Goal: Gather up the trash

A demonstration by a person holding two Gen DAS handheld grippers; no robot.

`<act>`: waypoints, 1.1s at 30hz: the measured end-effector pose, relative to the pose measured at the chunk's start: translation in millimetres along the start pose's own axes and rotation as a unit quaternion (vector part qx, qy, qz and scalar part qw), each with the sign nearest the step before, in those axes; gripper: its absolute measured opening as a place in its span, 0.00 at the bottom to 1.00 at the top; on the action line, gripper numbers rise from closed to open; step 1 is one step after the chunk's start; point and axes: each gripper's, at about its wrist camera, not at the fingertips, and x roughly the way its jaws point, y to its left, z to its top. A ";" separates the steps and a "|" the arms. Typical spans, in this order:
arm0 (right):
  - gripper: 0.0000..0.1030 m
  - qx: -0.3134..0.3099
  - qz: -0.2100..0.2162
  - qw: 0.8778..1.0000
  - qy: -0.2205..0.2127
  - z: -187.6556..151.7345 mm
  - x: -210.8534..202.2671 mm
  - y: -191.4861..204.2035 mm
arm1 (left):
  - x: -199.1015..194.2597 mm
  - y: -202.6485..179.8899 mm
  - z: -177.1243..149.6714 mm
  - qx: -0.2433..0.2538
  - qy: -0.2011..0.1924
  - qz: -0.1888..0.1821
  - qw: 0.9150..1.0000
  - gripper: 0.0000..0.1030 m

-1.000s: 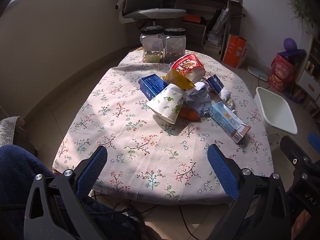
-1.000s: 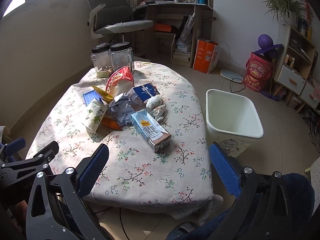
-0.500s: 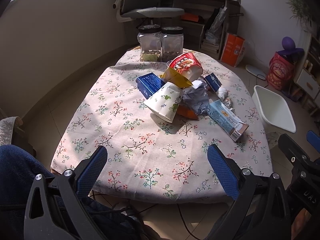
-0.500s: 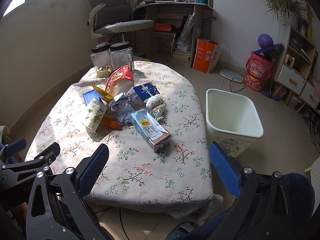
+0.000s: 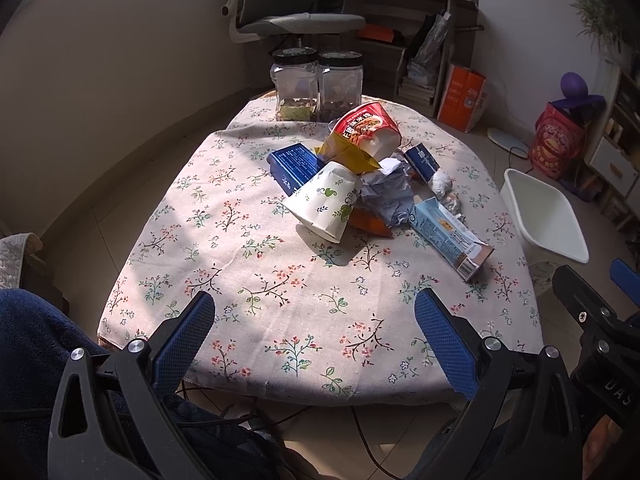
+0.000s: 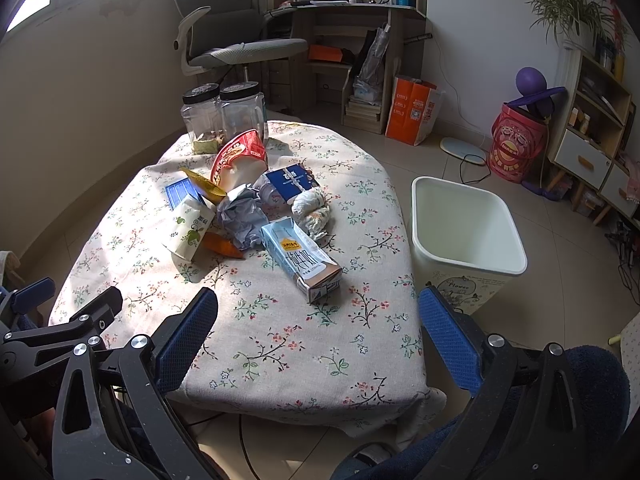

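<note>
A heap of trash lies mid-table on the floral cloth [image 5: 248,272]: a tipped white paper cup [image 5: 326,204] [image 6: 188,227], a red noodle cup [image 5: 366,126] [image 6: 239,157], crumpled grey paper [image 5: 390,196] [image 6: 242,218], a blue milk carton [image 5: 450,236] [image 6: 302,258], a blue box [image 5: 294,166], a yellow wrapper [image 5: 348,154] and a white wad [image 6: 311,208]. My left gripper [image 5: 316,322] is open over the near table edge, well short of the heap. My right gripper [image 6: 318,320] is open too, nothing between its fingers. A white bin [image 6: 466,226] [image 5: 544,216] stands on the floor right of the table.
Two clear jars with black lids [image 5: 316,84] [image 6: 224,114] stand at the table's far end. Behind are an office chair [image 6: 240,50], a desk with shelves [image 6: 352,28], an orange bag [image 6: 414,110] and a red bucket [image 6: 518,148]. A person's dark-blue sleeve [image 5: 36,344] fills the lower left.
Both grippers have drifted slightly; in the left wrist view the table has shifted a little leftward and down. Nothing was grasped or released, and the trash lies as before.
</note>
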 end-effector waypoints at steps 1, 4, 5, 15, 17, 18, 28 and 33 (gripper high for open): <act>0.93 0.000 0.000 1.000 0.000 0.0 0.1 0.0 | 0.0 0.1 0.0 0.000 0.000 0.000 1.000 0.94; 0.93 0.000 0.000 1.000 0.000 -0.2 0.4 0.6 | -0.1 -0.1 -0.5 -0.001 0.001 0.000 1.000 0.94; 0.93 0.000 0.000 1.000 0.001 0.0 0.6 0.8 | 0.0 -0.3 -1.0 -0.001 0.001 -0.001 1.000 0.94; 0.93 -0.001 -0.001 1.000 0.001 0.5 2.3 2.7 | 1.0 -0.4 -1.7 -0.002 0.003 -0.002 1.000 0.94; 0.93 -0.001 0.000 1.000 0.002 0.2 2.6 3.0 | 0.7 -0.3 -1.7 -0.002 0.003 -0.003 1.000 0.94; 0.93 -0.001 0.000 1.000 0.002 0.3 2.8 3.1 | 0.7 -0.3 -1.9 -0.003 0.002 -0.005 1.000 0.94; 0.93 -0.002 0.000 1.000 0.002 0.5 4.2 3.5 | 1.4 -1.1 -1.3 -0.004 0.004 -0.007 1.000 0.94; 0.93 -0.001 -0.001 1.000 0.003 0.6 3.9 3.3 | 1.6 -1.5 -1.7 -0.002 0.003 -0.008 1.000 0.94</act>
